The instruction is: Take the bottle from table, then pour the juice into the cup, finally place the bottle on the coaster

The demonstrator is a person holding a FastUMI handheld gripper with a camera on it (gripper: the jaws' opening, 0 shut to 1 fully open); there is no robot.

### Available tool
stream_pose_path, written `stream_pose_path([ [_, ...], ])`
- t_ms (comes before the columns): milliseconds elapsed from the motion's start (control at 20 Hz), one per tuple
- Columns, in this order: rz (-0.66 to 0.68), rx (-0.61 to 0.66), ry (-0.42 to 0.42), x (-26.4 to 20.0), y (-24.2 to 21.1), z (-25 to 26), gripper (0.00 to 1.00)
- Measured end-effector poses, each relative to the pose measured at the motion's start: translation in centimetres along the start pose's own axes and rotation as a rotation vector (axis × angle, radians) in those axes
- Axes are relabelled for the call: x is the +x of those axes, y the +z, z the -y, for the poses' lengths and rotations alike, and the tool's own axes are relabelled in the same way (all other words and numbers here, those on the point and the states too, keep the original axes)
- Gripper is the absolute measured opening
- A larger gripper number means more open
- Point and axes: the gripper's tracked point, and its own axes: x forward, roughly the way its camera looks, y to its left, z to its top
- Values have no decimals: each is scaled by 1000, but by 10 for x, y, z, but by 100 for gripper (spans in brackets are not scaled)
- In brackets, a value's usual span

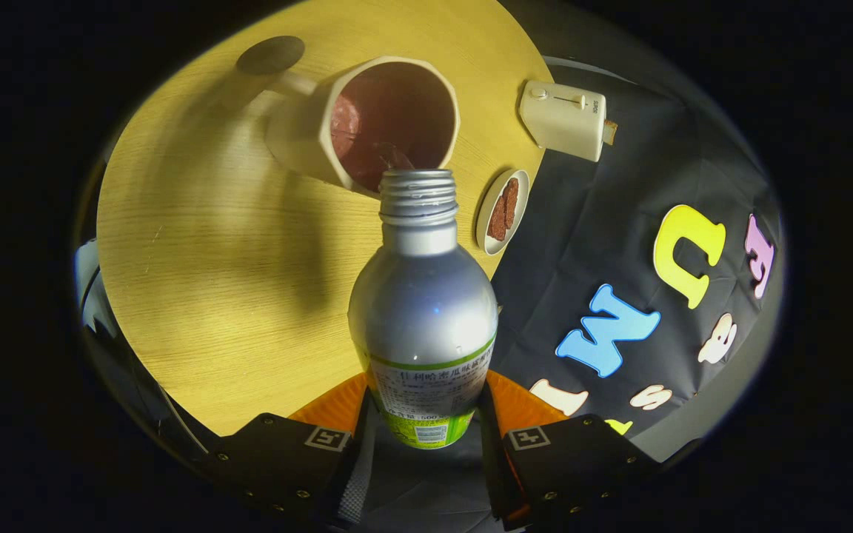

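Note:
My gripper (423, 433) is shut on a silver bottle (423, 311) with a green and white label, both fingers pressing its lower body. The bottle is uncapped and tilted, its threaded neck (417, 196) hanging over the near rim of a cream cup (300, 133). The cup's inside looks dark red, and a little liquid shows at the bottle's mouth. The cup has a handle on its far left side. A dark round coaster (271, 54) lies on the wooden table (219, 252) beyond the cup's handle.
A small oval dish (501, 212) with brown slices sits to the right of the cup near the table edge. A cream toaster-like appliance (563, 118) stands beyond it at the table's rim. An orange part (338, 403) shows behind the fingers.

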Motion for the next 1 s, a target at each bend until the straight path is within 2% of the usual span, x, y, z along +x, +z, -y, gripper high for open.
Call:
stream_pose_path([
  [1000,-37,-105,28,3,4,11,63],
])
